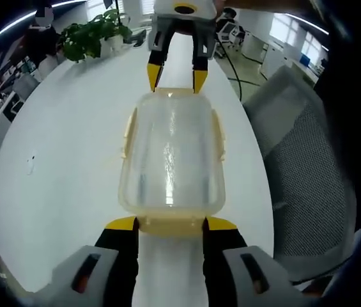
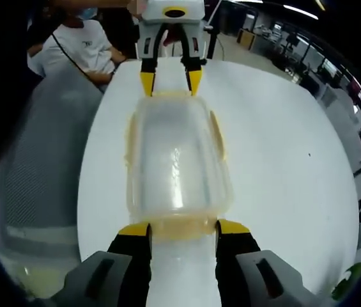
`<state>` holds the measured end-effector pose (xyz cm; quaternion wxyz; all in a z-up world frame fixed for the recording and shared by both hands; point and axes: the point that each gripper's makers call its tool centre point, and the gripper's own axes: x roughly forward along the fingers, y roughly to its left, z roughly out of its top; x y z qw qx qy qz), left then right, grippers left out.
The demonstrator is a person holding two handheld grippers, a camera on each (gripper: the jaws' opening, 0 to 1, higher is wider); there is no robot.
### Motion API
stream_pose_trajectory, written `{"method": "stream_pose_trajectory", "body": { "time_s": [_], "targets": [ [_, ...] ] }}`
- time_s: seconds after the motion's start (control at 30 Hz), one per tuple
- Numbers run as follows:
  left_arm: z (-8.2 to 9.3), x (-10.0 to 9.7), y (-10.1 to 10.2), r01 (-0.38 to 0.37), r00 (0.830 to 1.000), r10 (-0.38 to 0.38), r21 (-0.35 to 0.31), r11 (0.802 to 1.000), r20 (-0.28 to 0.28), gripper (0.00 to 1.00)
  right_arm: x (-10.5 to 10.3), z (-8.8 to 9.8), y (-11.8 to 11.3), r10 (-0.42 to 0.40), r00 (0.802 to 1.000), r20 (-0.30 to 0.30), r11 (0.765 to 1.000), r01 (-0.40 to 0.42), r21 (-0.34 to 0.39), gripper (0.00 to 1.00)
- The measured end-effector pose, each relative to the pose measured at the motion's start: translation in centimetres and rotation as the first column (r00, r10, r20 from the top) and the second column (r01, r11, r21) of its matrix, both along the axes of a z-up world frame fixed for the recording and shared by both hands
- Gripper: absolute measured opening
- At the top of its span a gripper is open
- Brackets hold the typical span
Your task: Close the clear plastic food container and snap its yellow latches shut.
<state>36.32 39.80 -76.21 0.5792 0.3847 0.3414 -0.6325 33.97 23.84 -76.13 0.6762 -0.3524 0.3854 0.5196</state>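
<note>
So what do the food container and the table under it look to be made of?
Container: clear, glossy plastic with yellowish latches, going by the see-through walls and bright streaks of reflection. Table: smooth white surface with a soft sheen, probably laminate, though that stays uncertain.

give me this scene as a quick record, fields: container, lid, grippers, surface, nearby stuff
container: clear box with yellow latches, flat on the table
lid: on top; latch state cannot tell
left gripper: open, jaws at one short end
right gripper: open, jaws at the opposite end
surface: white table
nearby: plant at the far end, mesh chair beside the table
</note>
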Motion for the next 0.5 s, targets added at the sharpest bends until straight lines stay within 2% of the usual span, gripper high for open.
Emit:
{"method": "stream_pose_trajectory", "body": {
  "time_s": [0.5],
  "targets": [
    [-0.3,-0.3,-2.4,0.008,1.000,-0.008,-0.009,1.000,-0.006,0.37,-0.4,-0.3,-2.4,-0.012,1.000,-0.006,1.000,0.012,-0.014,0.38]
  ]
}}
